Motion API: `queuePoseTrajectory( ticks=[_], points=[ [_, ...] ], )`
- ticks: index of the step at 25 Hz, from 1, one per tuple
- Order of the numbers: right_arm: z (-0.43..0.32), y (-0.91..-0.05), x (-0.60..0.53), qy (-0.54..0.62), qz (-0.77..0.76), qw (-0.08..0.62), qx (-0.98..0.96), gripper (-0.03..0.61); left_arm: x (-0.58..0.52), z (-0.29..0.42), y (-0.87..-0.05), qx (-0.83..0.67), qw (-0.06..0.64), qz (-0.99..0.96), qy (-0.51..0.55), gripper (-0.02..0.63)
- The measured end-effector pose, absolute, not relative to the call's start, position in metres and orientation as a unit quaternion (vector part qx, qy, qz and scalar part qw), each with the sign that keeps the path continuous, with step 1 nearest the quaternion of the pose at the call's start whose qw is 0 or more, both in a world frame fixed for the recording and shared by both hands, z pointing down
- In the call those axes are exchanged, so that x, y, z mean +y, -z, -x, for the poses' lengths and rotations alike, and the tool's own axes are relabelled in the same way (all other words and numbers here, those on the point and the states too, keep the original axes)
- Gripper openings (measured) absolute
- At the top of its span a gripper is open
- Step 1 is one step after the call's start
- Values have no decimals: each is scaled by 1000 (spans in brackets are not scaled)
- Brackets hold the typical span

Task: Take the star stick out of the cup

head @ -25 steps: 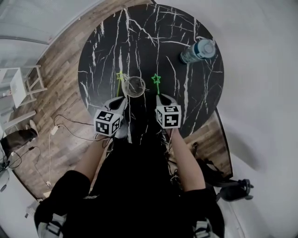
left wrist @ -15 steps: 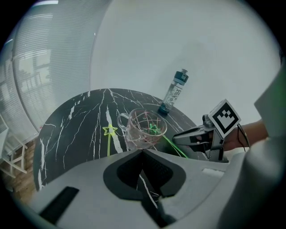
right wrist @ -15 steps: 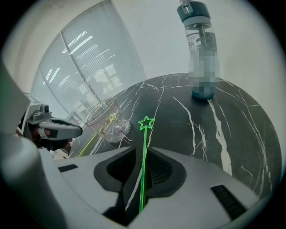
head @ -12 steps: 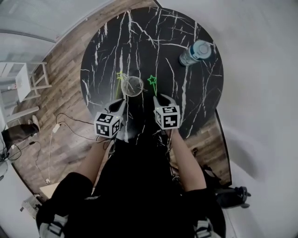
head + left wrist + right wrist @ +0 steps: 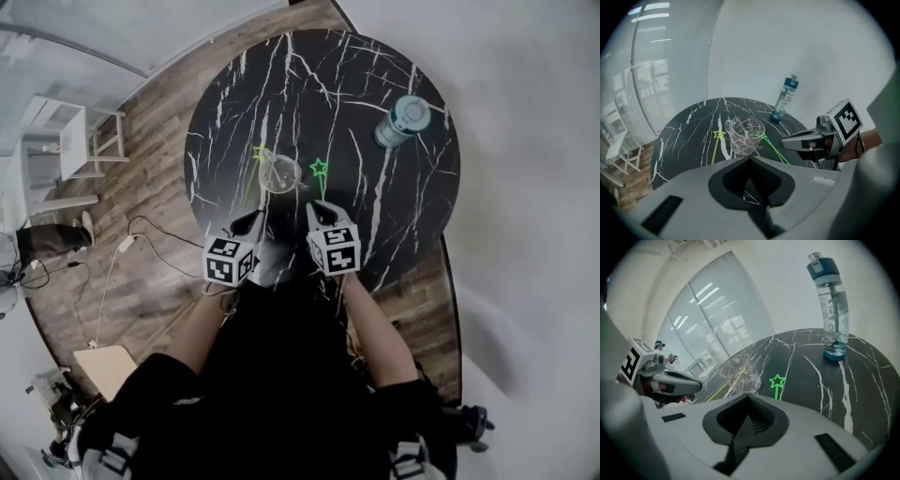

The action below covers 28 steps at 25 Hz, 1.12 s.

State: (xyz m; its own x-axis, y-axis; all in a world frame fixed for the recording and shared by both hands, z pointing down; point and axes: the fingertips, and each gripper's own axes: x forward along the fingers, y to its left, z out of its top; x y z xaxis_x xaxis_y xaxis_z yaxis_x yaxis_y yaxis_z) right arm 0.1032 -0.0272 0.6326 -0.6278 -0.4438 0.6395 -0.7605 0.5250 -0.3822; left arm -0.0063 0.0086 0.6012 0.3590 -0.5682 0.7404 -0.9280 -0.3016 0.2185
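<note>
A clear glass cup (image 5: 280,173) stands on the round black marble table (image 5: 375,234), and thin sticks show through its wall (image 5: 744,136). Left of the cup a yellow star stick (image 5: 260,152) lies flat on the table. A green star stick (image 5: 319,168) lies to the cup's right, its stem running toward my right gripper (image 5: 314,208). In the right gripper view the stem (image 5: 776,389) passes out of sight under the shut jaws, slightly right of where they meet. My left gripper (image 5: 255,217) is shut too, just short of the cup, with nothing between its jaws.
A clear water bottle with a blue cap (image 5: 403,120) stands at the table's far right. The table's front edge is just under both grippers. On the wooden floor to the left are a white stool (image 5: 70,141) and loose cables (image 5: 122,248).
The head view has shifted, so the table sits further right. Both grippers have stayed shut just in front of the cup. The green stick leaned left half a second ago and is straight now.
</note>
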Motion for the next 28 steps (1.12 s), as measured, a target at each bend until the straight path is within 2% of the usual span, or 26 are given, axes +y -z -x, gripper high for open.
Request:
queuePoseTrajectory(
  ticks=[10, 18, 28],
  points=[
    [-80, -585, -1, -258, -380, 218, -861, -4, 28, 13, -576, -495, 311, -771, -252, 0],
    [-82, -524, 25, -187, -453, 168, -855, -3, 54, 16, -514, -493, 239, -814, -192, 0],
    [-79, -394, 68, -42, -503, 99, -857, -5, 84, 33, -405, -514, 140, -843, -75, 0]
  ],
)
